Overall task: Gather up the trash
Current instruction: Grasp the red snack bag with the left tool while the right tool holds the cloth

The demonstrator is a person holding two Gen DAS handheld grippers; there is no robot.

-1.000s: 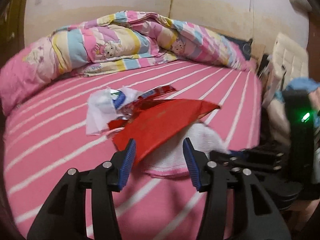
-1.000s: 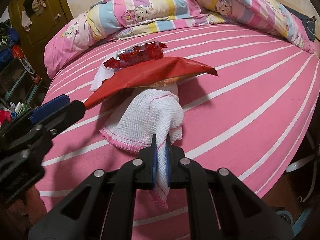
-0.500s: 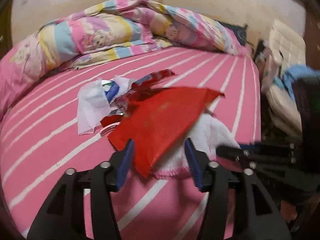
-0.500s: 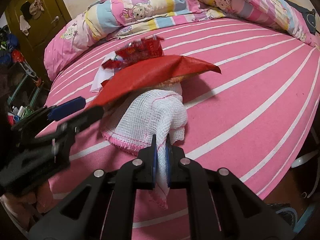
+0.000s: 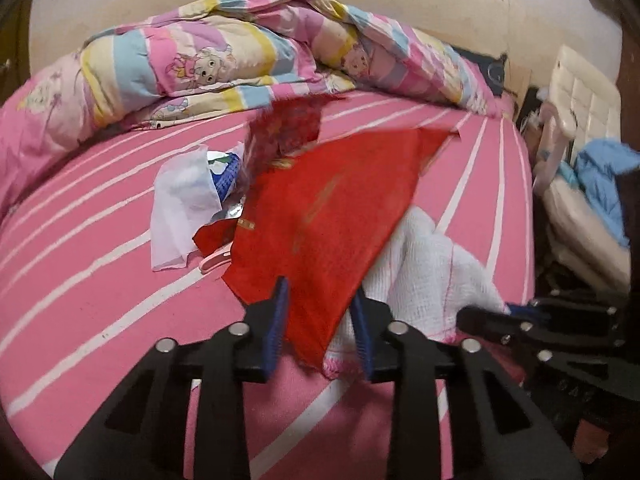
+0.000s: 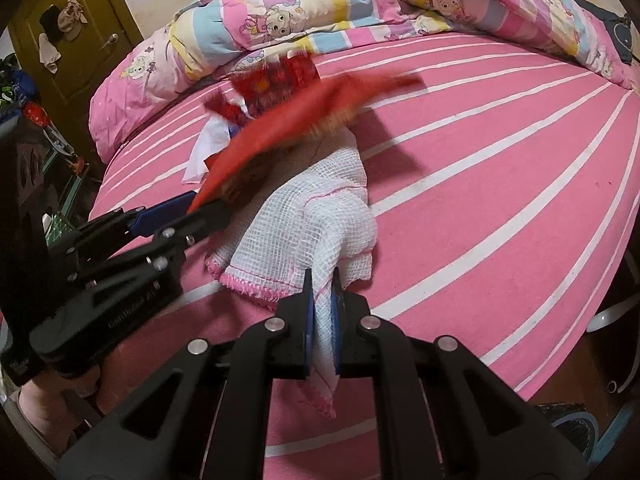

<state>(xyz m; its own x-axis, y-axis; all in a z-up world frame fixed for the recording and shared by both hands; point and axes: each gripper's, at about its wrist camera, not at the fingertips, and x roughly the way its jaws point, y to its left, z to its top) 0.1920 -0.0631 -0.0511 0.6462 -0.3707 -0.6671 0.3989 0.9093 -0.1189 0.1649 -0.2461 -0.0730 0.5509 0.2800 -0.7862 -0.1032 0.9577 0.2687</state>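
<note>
A large red paper bag (image 5: pixel 332 216) lies tilted over a white mesh cloth with pink hem (image 5: pixel 432 268) on the pink striped bed. My left gripper (image 5: pixel 320 320) has its jaws narrowed around the bag's near corner; from the right wrist view (image 6: pixel 200 208) they look closed on the bag's edge (image 6: pixel 288 128). My right gripper (image 6: pixel 321 304) is shut on the white cloth (image 6: pixel 320 216). Behind the bag lie a red snack wrapper (image 5: pixel 288 128), a white tissue (image 5: pixel 180 208) and a blue-white wrapper (image 5: pixel 224 172).
A rolled pastel quilt (image 5: pixel 208 60) lies along the far side of the bed. A white padded chair with blue cloth (image 5: pixel 588 152) stands to the right. A yellow door (image 6: pixel 68 32) and clutter are off the bed's left edge.
My left gripper moved forward onto the bag's corner and its jaws narrowed around it. The bag and red wrapper lifted and tilted. My right gripper kept hold of the cloth.
</note>
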